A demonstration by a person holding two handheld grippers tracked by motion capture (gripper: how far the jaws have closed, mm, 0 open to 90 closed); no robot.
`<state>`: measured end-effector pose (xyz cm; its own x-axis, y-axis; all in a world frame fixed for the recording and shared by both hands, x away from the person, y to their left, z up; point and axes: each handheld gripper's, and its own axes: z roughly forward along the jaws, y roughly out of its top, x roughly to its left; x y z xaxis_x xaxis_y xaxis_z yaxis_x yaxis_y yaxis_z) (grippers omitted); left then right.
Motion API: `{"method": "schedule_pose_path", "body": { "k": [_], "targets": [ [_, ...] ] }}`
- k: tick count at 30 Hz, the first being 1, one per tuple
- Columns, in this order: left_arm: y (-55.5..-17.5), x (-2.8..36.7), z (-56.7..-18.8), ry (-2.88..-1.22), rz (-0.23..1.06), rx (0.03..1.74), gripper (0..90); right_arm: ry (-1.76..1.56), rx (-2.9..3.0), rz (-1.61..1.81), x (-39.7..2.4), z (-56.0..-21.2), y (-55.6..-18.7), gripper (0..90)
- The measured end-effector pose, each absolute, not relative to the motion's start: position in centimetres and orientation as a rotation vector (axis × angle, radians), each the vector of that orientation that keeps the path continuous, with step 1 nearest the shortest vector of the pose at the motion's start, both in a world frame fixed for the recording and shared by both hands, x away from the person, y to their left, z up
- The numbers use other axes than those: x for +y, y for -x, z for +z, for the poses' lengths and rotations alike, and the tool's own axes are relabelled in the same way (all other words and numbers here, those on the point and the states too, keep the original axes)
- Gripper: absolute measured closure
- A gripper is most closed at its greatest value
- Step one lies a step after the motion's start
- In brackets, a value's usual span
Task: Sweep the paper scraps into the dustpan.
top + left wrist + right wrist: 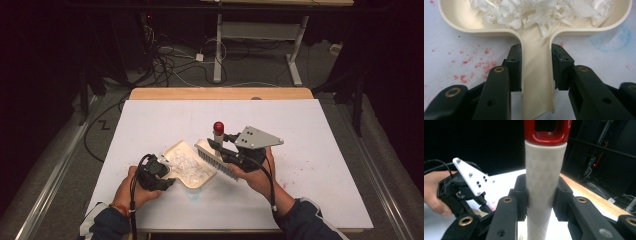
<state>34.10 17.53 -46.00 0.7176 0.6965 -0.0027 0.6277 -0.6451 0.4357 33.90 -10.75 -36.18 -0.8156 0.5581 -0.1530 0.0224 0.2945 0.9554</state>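
A cream dustpan (176, 150) lies on the white table, and a heap of white shreds (189, 165) fills its bowl. My left gripper (169, 176) is shut on the pan's handle (536, 82) from the near-left side, with the pads pressed on both of the handle's walls. The shreds (536, 12) lie just ahead of the left gripper (536, 53). My right gripper (219, 146) is shut on the white handle (545, 182) of a brush, which ends in a red loop (547, 132). The bristles (216, 161) hang over the pan's right edge.
Red specks (466, 65) and a faint blue smear (616, 37) mark the white table top (300, 130). In the right gripper view the left gripper (461, 192) and the hand holding it are at the left. Beyond the table's wooden far edge (220, 93) are cables and a desk frame (260, 30).
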Motion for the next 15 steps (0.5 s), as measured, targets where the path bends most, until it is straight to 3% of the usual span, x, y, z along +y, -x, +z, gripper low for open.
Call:
{"method": "schedule_pose_path", "body": {
  "k": [15],
  "targets": [
    [-34.3,17.8,-46.0,-2.48,0.235,1.06,63.4,-0.537,2.164,1.516,-10.3,-37.1,-33.6,69.9]
  ]
}}
